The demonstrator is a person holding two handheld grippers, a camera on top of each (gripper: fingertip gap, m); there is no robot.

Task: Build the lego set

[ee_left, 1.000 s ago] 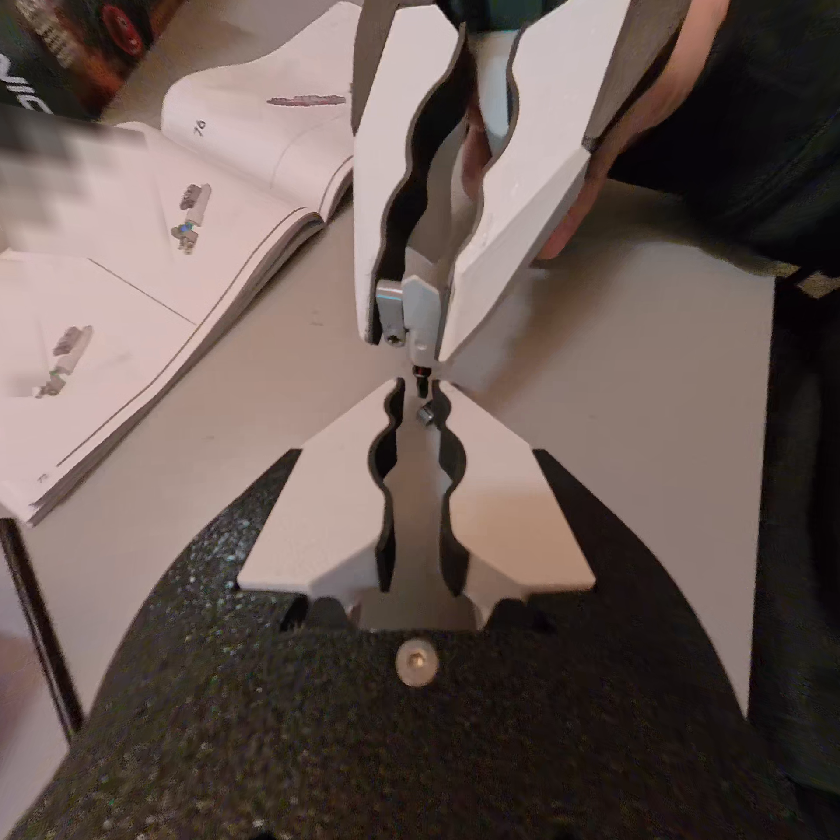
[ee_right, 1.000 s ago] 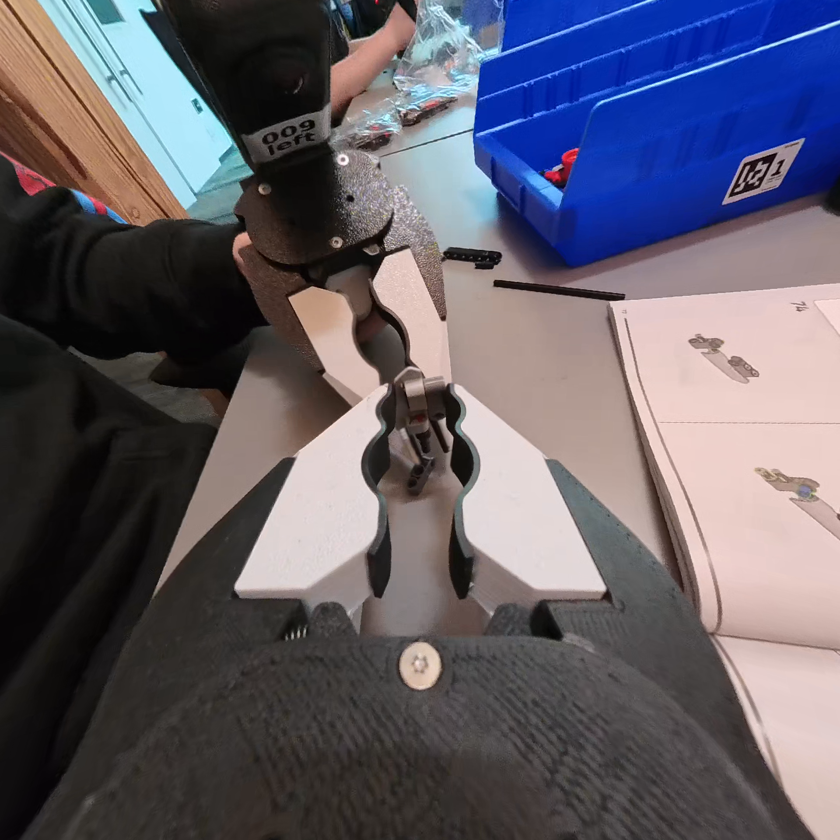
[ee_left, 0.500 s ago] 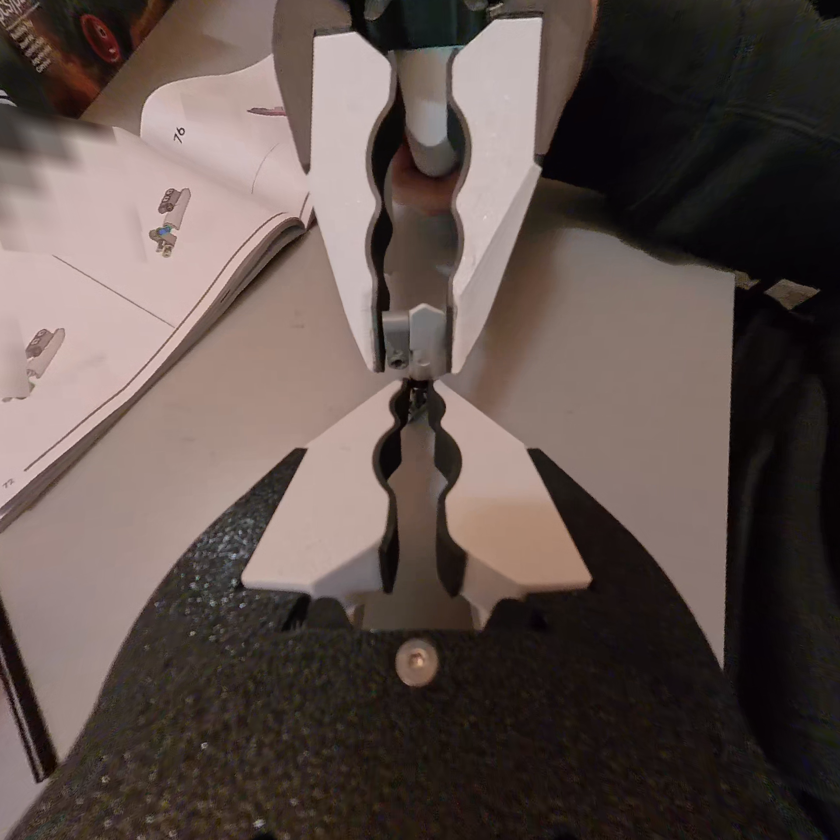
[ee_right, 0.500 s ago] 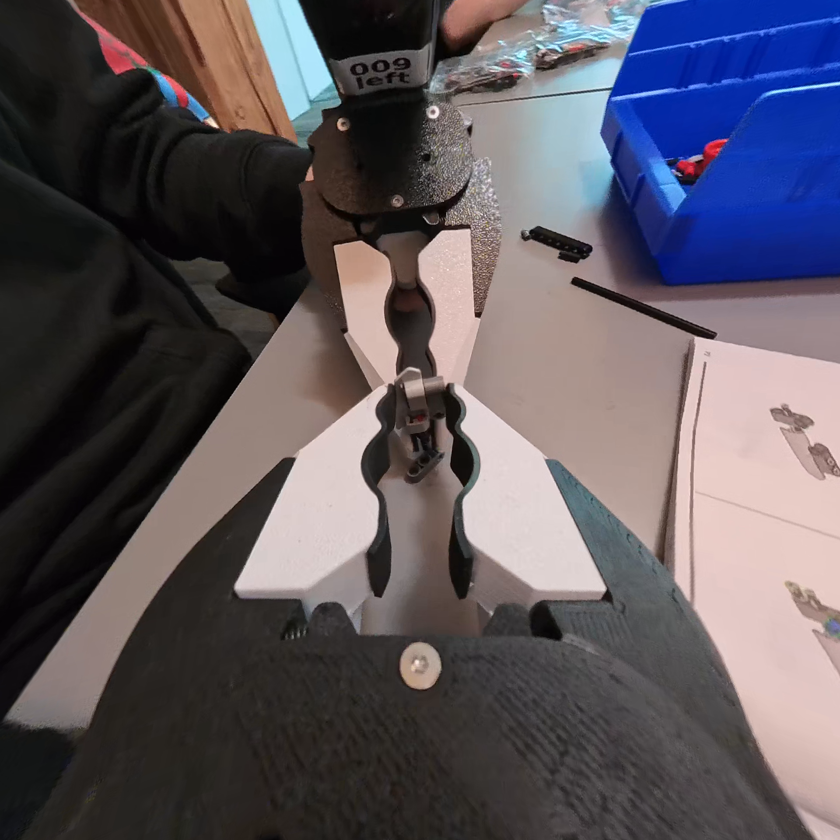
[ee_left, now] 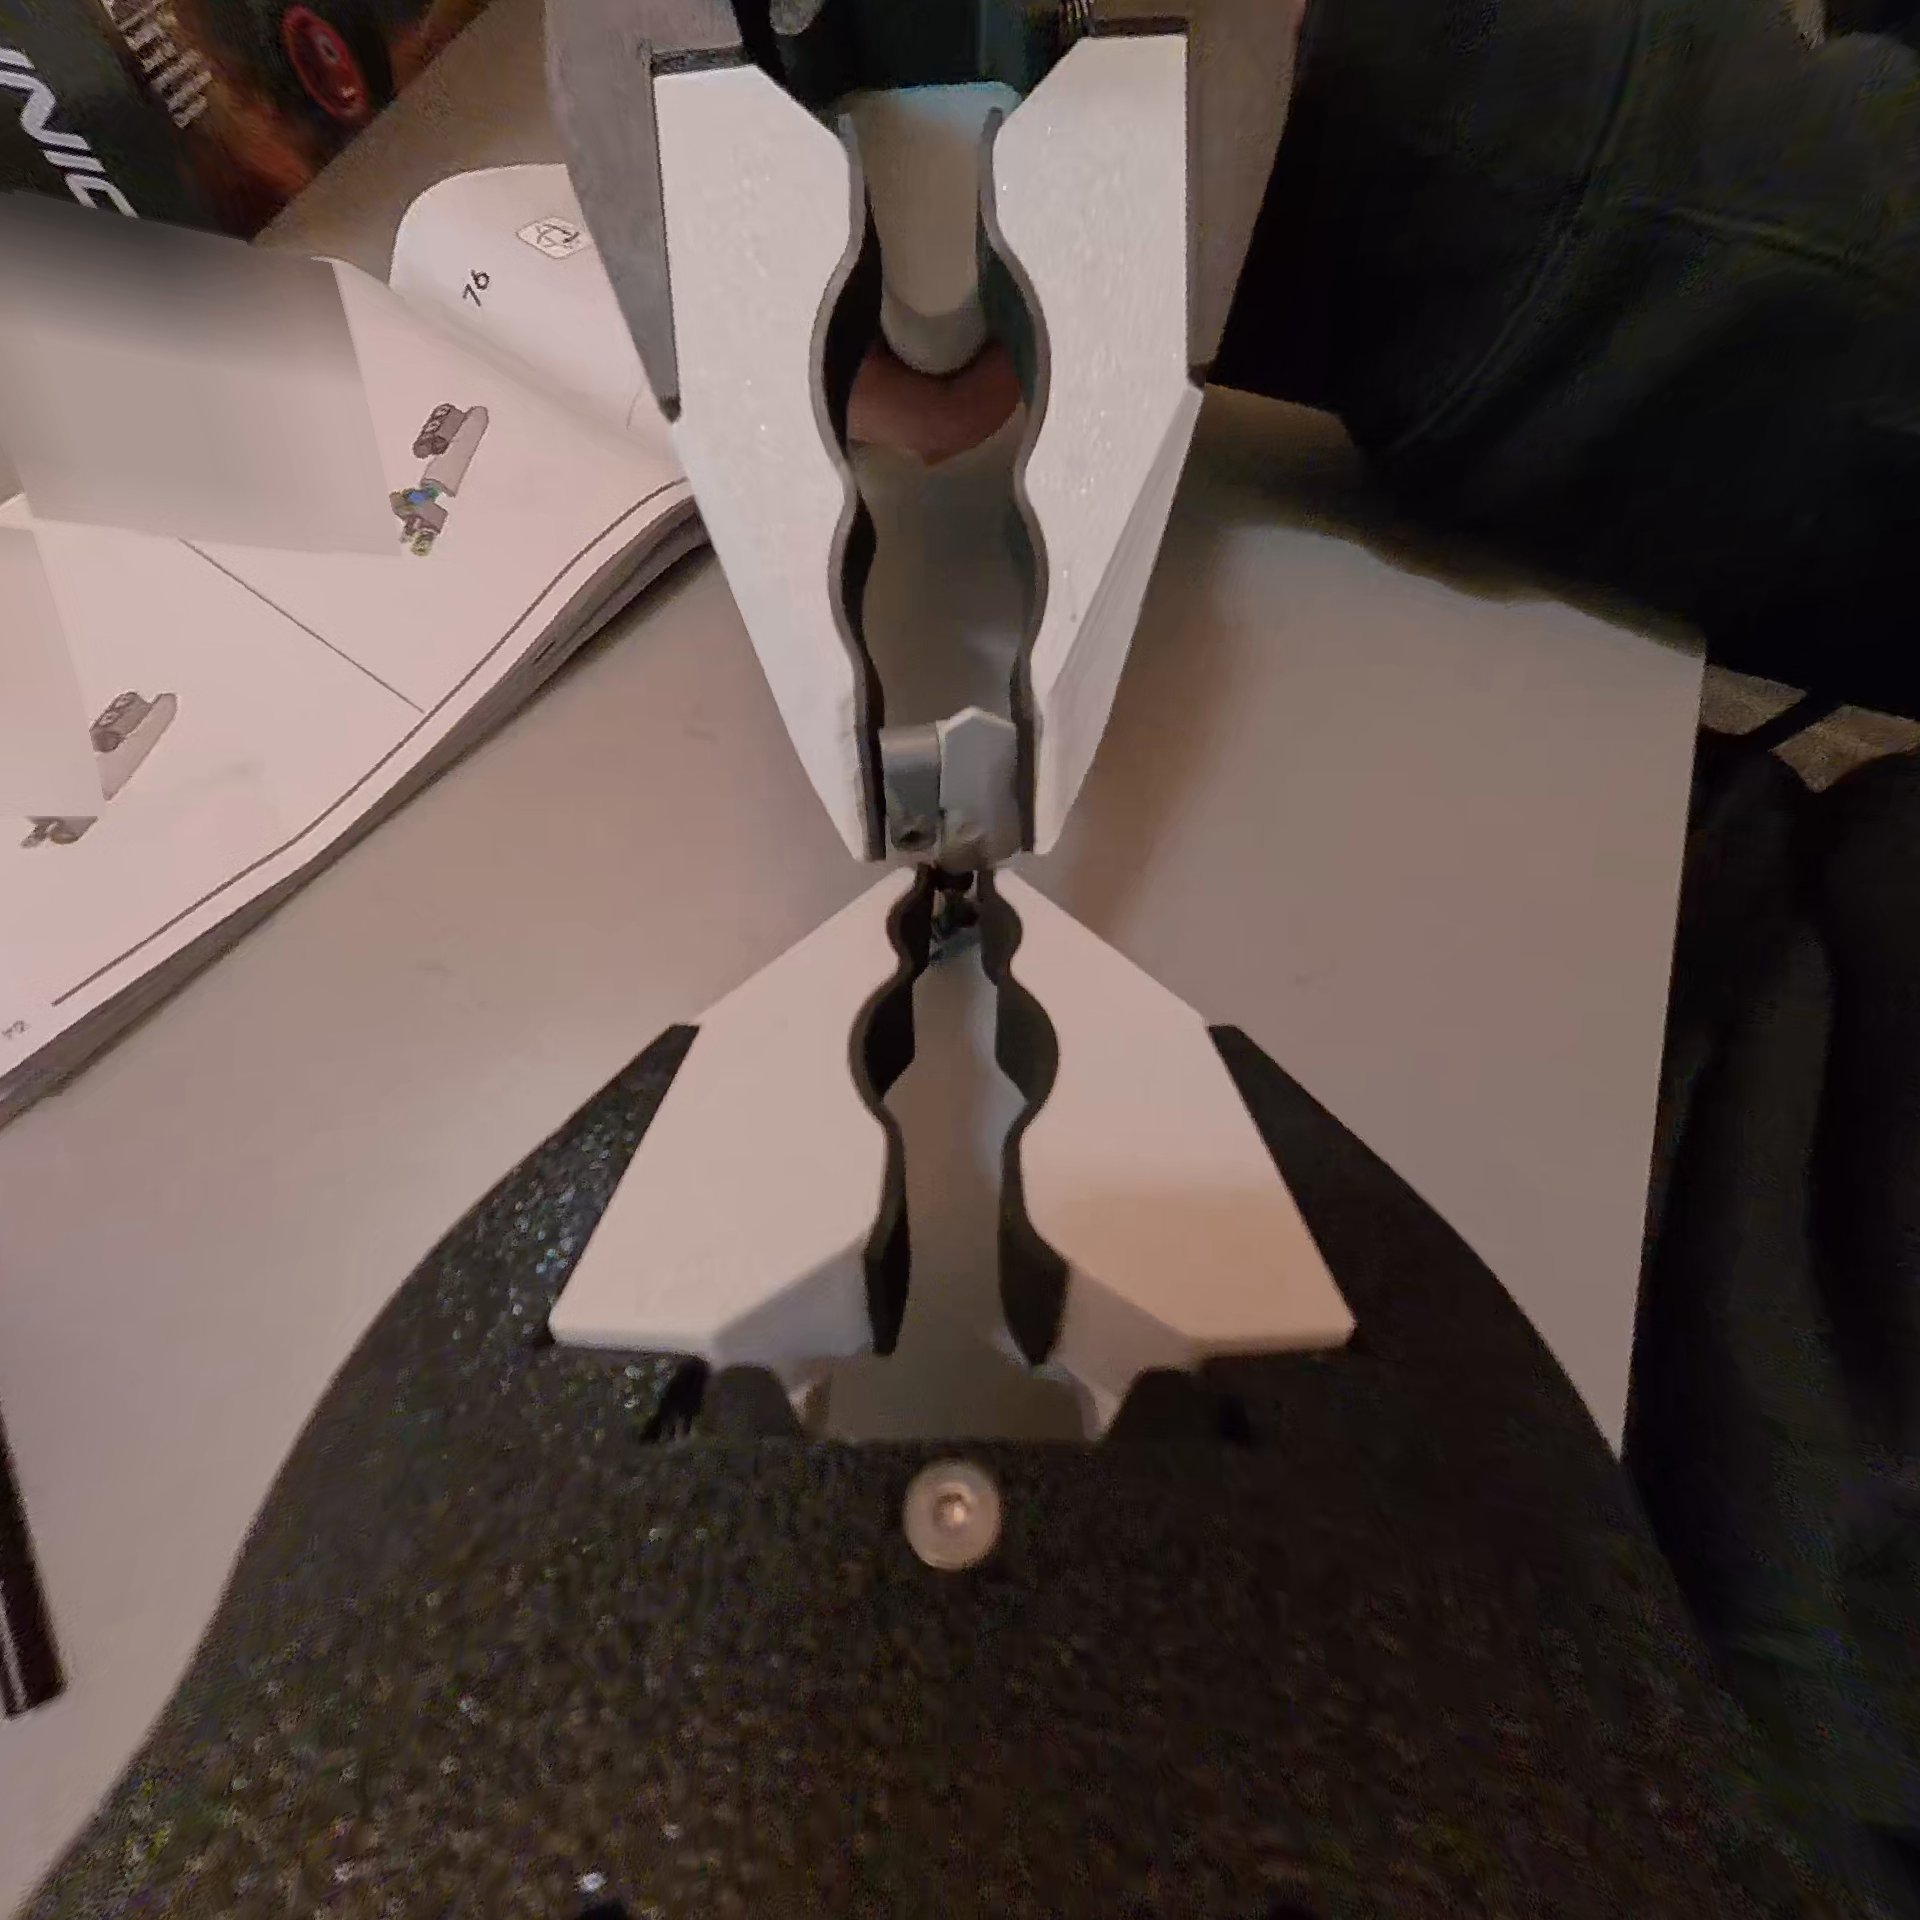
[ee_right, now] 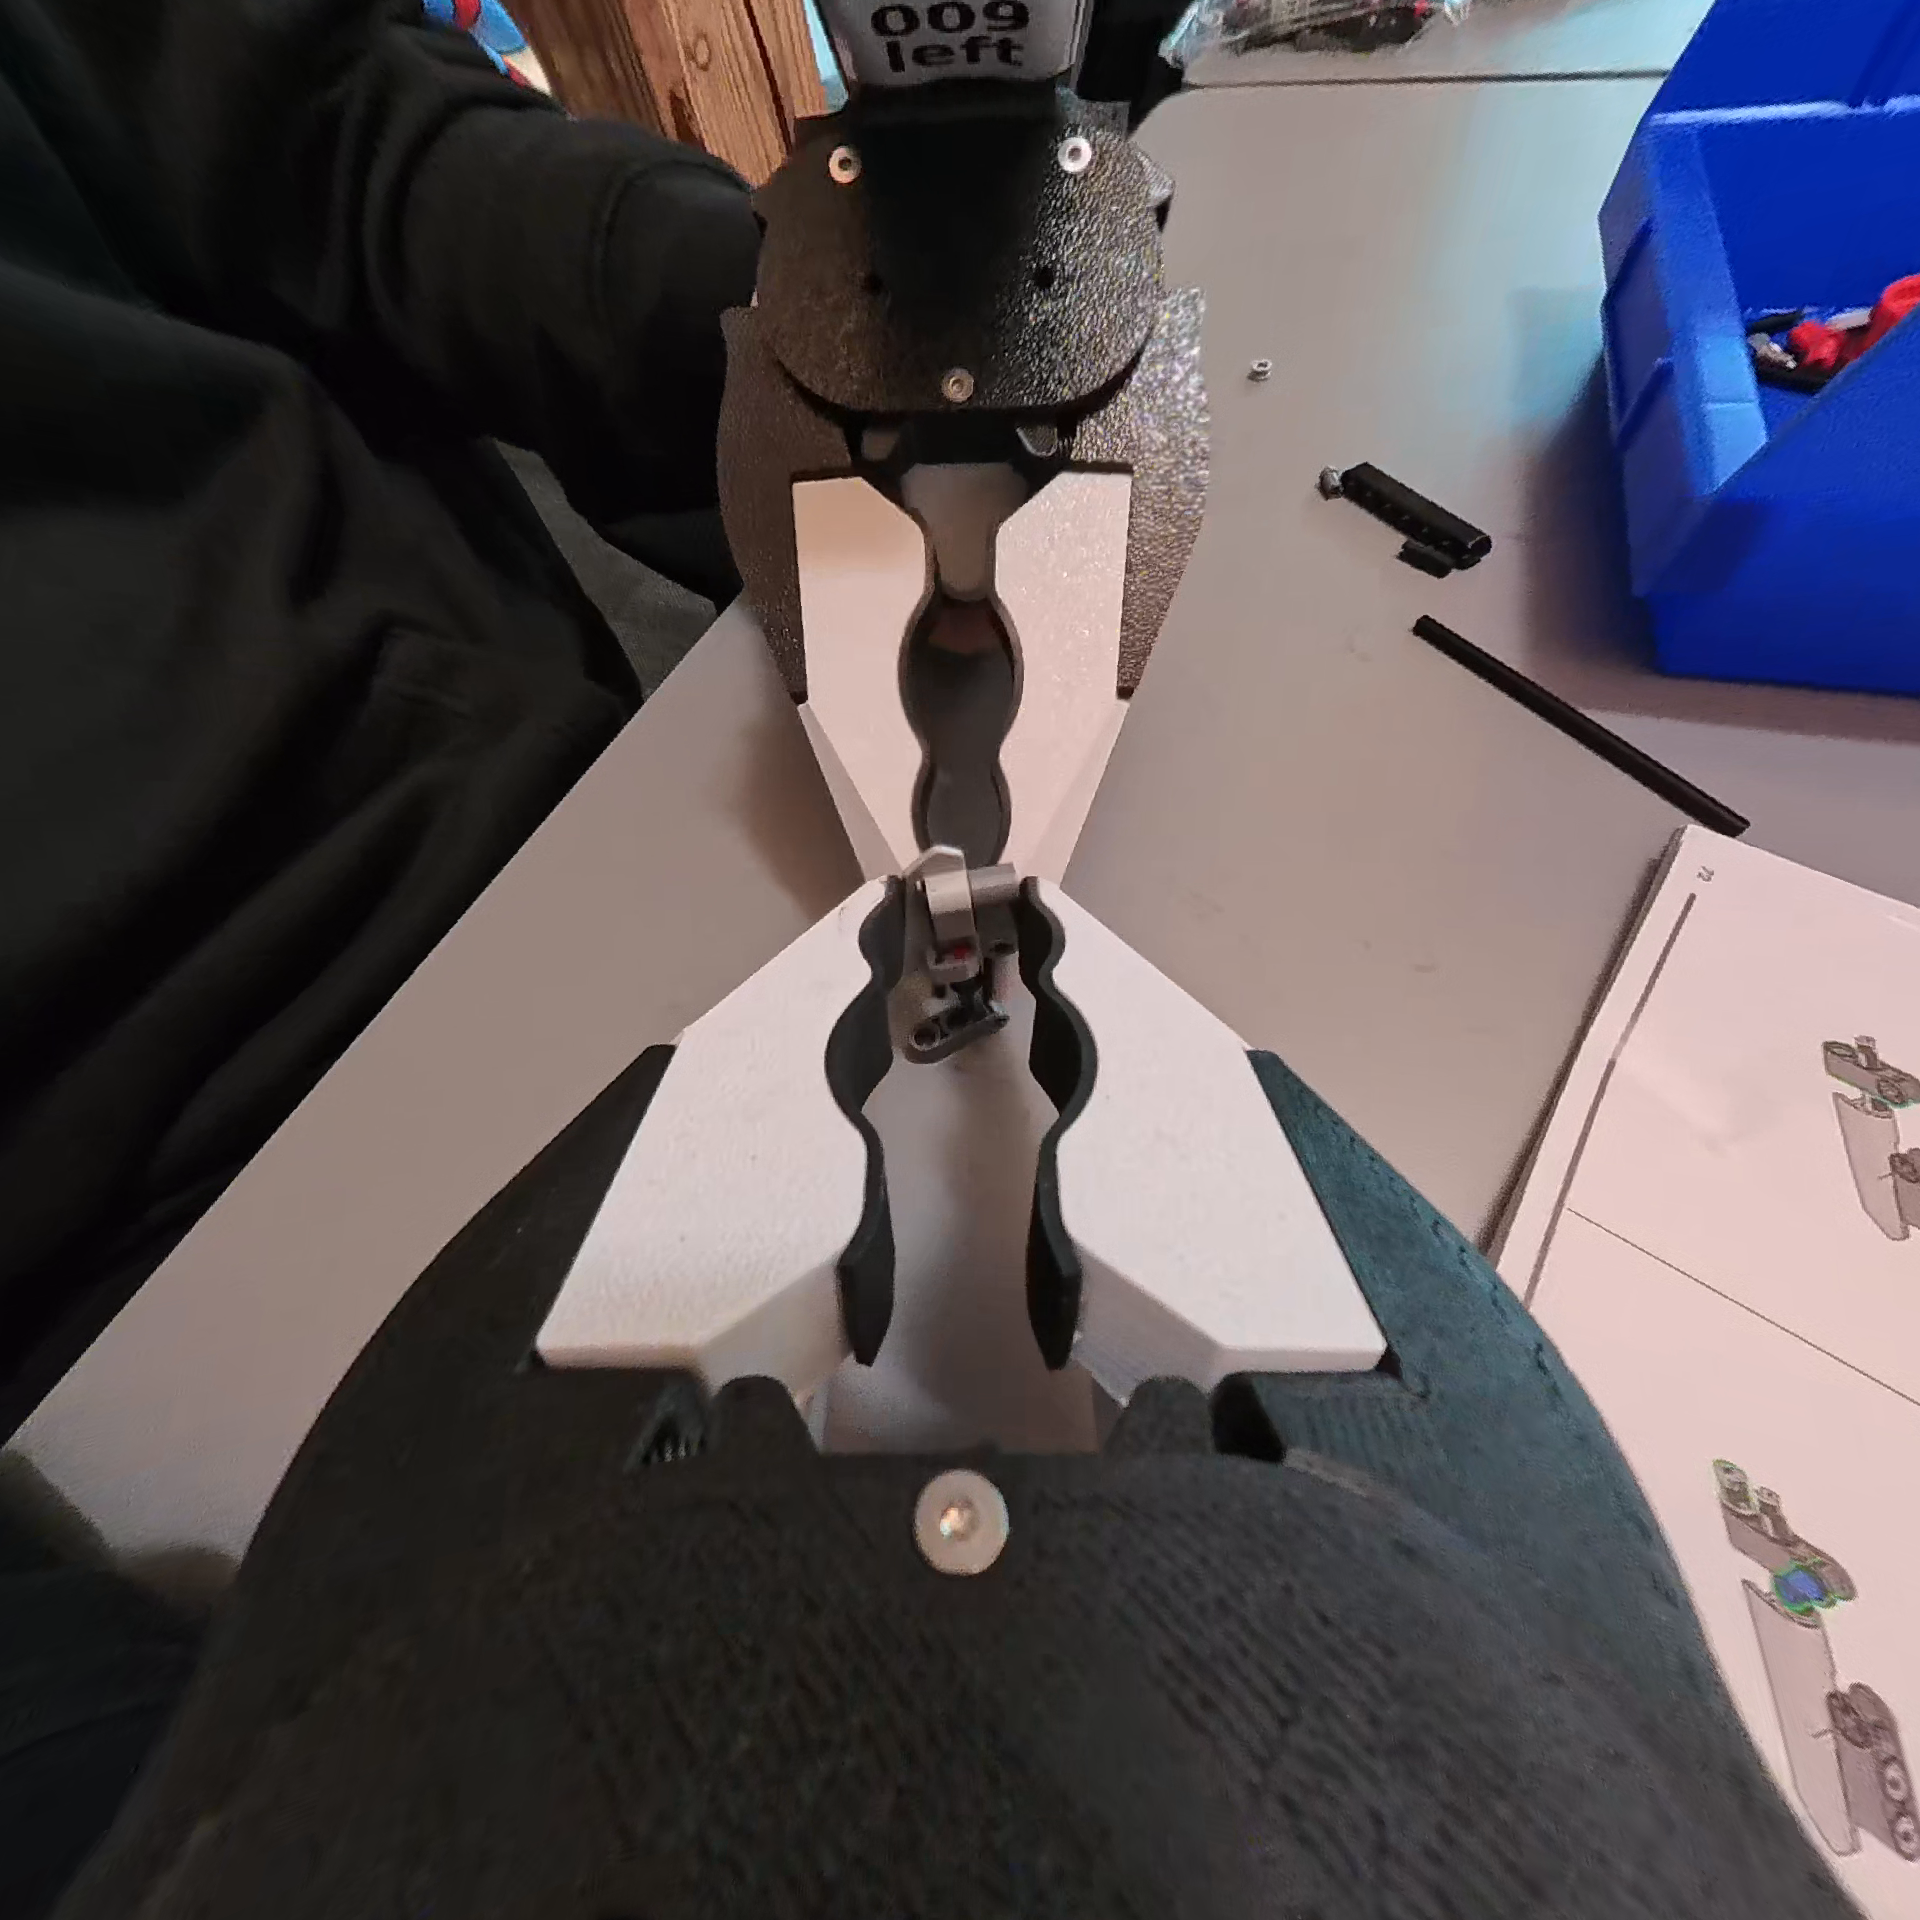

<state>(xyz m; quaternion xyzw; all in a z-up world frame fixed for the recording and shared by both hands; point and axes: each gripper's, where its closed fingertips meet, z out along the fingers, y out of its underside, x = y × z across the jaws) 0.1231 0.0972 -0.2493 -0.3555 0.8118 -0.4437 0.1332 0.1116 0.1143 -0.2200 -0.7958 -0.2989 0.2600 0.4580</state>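
Lego assembly (ee_right: 951, 951) clamped in right gripper (ee_right: 954, 894); left gripper (ee_left: 948, 883) opposite, tip-to-tip, pinching its dark end.

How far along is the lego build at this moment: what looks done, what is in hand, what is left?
Done: a small grey sub-assembly already has several pieces joined. In hand: the right gripper clamps it, while the left gripper pinches a small dark piece at its end, tip to tip. Left: the black beam and long black rod lie unused on the table, more parts sit in the blue bin, and the instruction booklet lies open.
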